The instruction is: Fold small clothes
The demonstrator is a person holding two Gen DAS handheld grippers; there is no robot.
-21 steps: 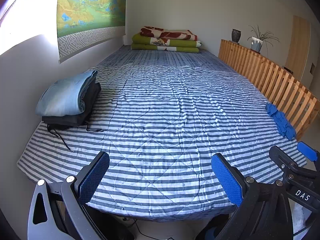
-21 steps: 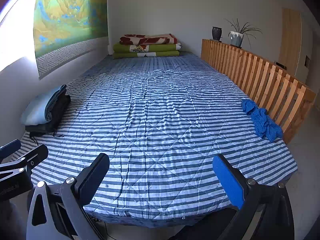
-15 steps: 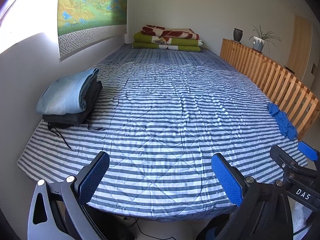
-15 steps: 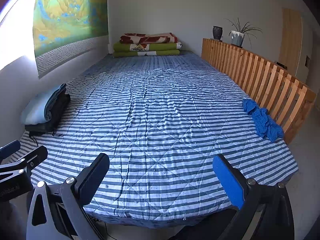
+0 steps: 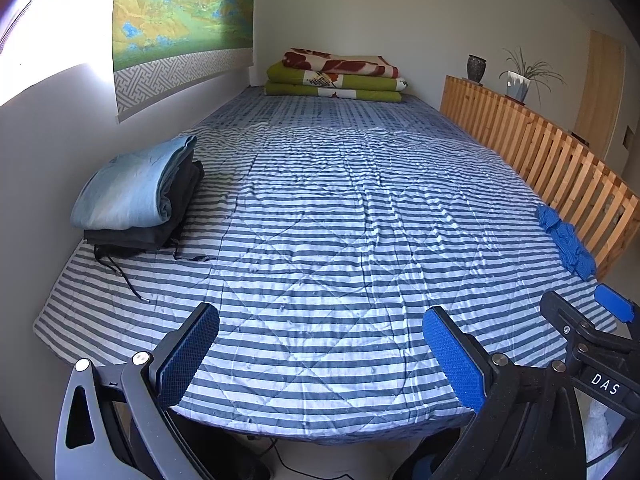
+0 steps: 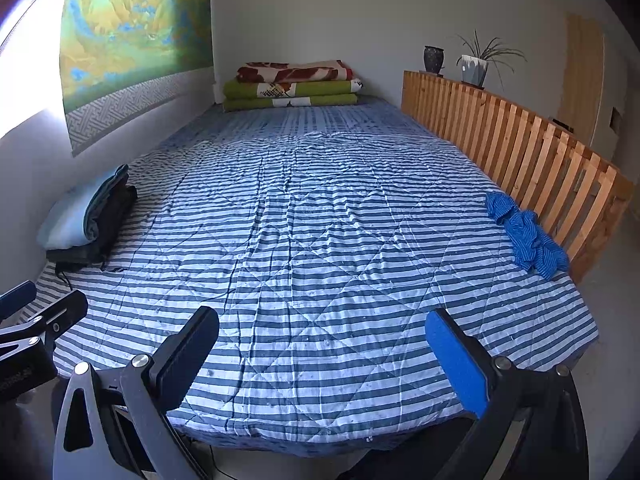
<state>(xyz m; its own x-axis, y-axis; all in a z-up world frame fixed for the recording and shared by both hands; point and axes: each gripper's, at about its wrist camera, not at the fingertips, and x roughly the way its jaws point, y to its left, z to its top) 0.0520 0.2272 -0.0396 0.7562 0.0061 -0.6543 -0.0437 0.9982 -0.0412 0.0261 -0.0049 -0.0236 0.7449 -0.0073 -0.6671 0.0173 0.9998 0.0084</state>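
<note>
Your left gripper (image 5: 320,356) and right gripper (image 6: 322,356) both hang spread wide with nothing between the pads, over the near edge of the striped bed (image 6: 320,240). Crumpled blue garment (image 6: 526,236) lies ahead and right of your right gripper, just beside the wooden slat rail (image 6: 520,144). Folded stack (image 5: 136,196) sits ahead-left of your left gripper by the wall.

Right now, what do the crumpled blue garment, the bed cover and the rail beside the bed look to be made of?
Blue garment: thin woven cloth with fine stripes, matte, limp and bunched. Bed cover: quilted striped fabric with a slight sheen, diamond stitching and creases. Rail: light wood, probably pine, judging by its warm tone; finish unclear.
</note>
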